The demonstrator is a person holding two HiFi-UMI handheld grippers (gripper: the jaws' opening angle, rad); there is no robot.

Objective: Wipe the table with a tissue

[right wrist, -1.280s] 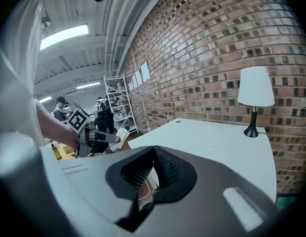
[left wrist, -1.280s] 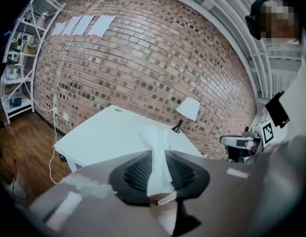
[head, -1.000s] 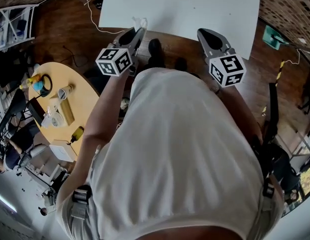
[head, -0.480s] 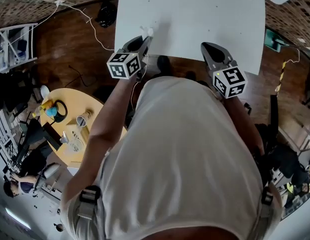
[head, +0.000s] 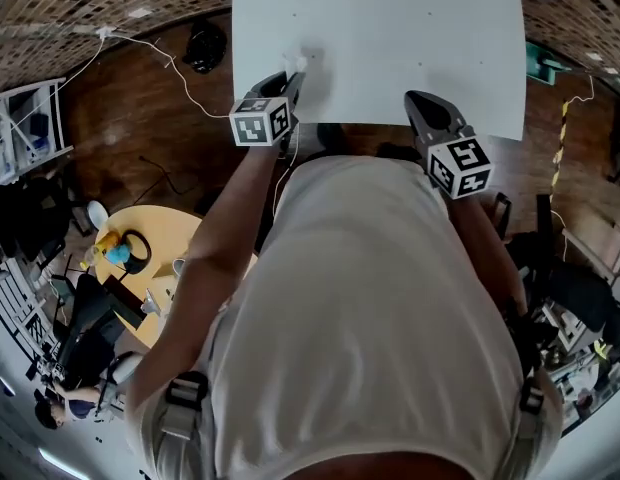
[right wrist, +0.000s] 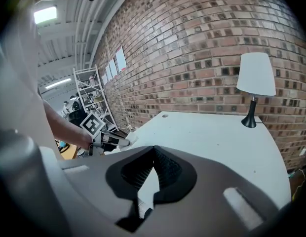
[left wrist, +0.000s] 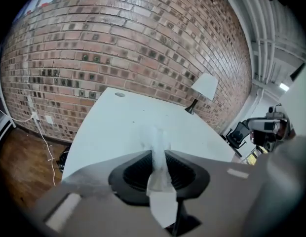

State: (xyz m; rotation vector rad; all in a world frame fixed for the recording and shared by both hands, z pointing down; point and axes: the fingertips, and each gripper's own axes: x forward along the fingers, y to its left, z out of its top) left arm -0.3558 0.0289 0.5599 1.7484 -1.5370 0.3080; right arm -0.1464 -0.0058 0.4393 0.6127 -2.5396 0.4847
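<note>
Clamping a crumpled white tissue point(left wrist: 157, 154) between its jaws, the left gripper point(left wrist: 158, 158) points out over the near left part of the white desk point(left wrist: 128, 125). In the left gripper view the tissue stands up in a narrow strip between the ribbed pads, and a flap of it hangs toward the camera. From the head view, the left gripper point(head: 288, 83) sits just past the desk's near edge, with the tissue point(head: 299, 64) sticking out at its tip above the desk point(head: 390, 38). Whether the tissue touches the surface cannot be told.

The right gripper point(head: 427, 114) is at the near right edge of the desk, well apart from the left one. In its own view the right gripper point(right wrist: 154, 148) has its jaws clenched tip to tip with nothing between them. The same view shows the left gripper point(right wrist: 111, 141) off to the left, holding the tissue point(right wrist: 129, 138) low over the desk point(right wrist: 217, 137).

A white-shaded lamp point(right wrist: 255, 80) on a black stem stands at the far right corner of the desk, before a brick wall point(right wrist: 202, 48). It also shows in the left gripper view, lamp point(left wrist: 204, 86), against the brick wall point(left wrist: 118, 38). A round yellow table point(head: 175, 243) carrying small items stands on the wooden floor point(head: 140, 138), left of the person.
</note>
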